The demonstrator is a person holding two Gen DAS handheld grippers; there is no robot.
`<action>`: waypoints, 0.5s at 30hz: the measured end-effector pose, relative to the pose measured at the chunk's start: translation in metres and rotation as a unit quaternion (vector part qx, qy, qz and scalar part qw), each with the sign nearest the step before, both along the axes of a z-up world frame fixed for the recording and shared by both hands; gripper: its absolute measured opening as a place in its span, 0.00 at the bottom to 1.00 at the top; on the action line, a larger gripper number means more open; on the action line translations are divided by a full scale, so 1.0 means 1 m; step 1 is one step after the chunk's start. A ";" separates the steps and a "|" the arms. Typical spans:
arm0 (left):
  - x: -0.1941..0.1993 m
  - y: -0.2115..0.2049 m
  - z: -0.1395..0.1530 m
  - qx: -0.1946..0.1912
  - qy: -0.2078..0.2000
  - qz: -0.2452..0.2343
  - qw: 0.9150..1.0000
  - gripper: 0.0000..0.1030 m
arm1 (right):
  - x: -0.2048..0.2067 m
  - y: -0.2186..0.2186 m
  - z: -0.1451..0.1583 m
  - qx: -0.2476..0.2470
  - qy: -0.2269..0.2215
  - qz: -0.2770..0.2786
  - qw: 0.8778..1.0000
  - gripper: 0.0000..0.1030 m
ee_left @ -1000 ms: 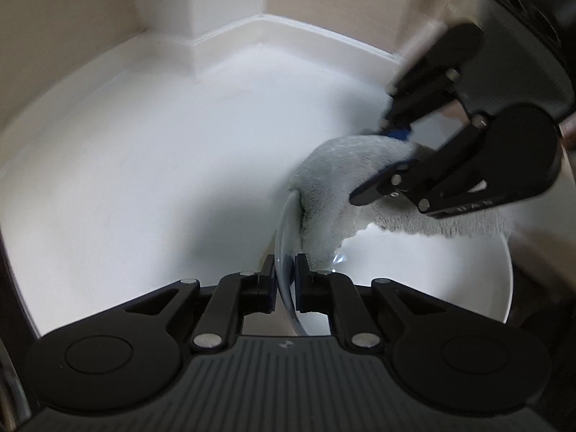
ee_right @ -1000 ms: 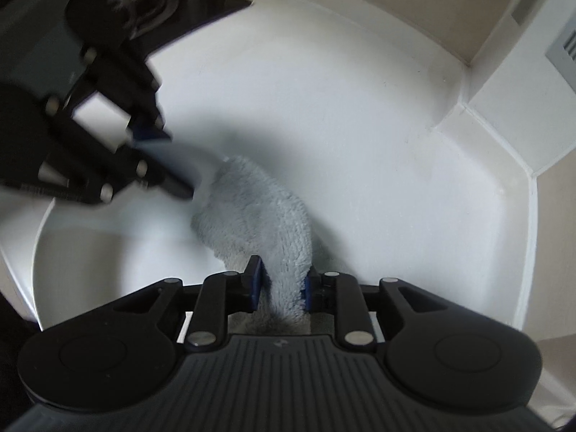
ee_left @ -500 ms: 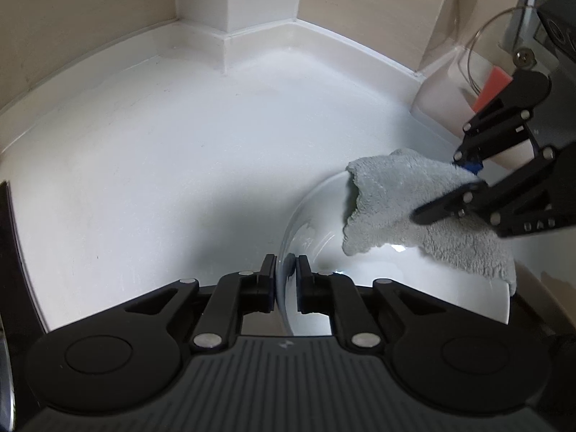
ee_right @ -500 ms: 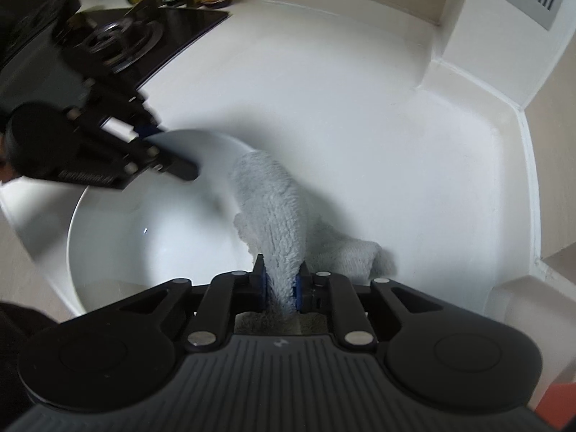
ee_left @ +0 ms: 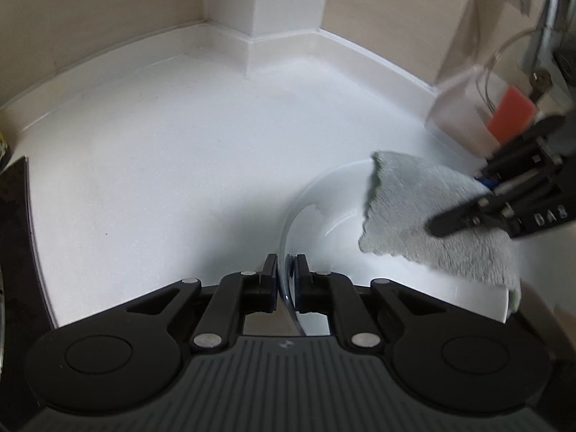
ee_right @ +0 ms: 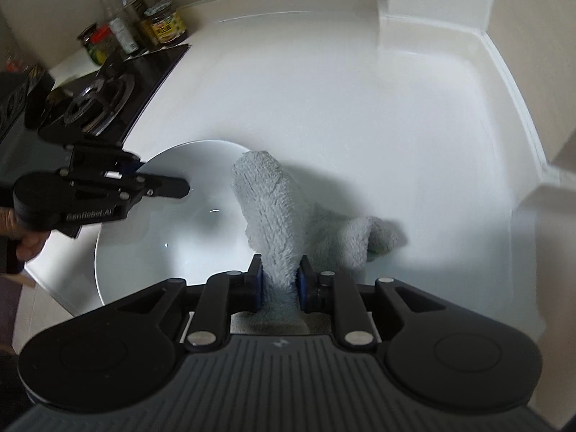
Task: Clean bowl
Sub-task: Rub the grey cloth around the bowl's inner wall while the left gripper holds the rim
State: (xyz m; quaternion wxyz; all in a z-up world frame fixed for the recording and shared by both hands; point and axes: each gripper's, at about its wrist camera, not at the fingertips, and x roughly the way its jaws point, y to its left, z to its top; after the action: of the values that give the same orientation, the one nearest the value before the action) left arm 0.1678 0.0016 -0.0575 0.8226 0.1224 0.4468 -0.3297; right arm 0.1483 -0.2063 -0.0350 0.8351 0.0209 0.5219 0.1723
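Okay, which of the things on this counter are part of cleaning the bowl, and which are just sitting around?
Part of the job:
- white bowl, its rim pinched by the left gripper
- grey cloth, between the jaws of the right gripper, which are opening

Just lying about:
- jars and bottles by the wall
- gas burner
- red-orange object, blurred

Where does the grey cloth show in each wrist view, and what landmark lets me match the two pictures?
Left wrist: grey cloth at right of centre, draped over the far rim of the white bowl, held by the right tool.
Right wrist: grey cloth at centre, rising from between the tool's pads, over the bowl's right rim.
Shared landmark: the white bowl.
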 end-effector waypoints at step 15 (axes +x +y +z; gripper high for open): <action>0.025 0.005 0.001 -0.001 0.013 0.030 0.999 0.09 | 0.045 0.058 0.002 -0.100 -0.059 0.110 0.987 0.18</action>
State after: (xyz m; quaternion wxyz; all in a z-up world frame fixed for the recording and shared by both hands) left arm 0.1931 0.0062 -0.0569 0.8263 0.1037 0.4608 -0.3069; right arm 0.1932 -0.1486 -0.0328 0.8385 -0.1305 0.4850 0.2114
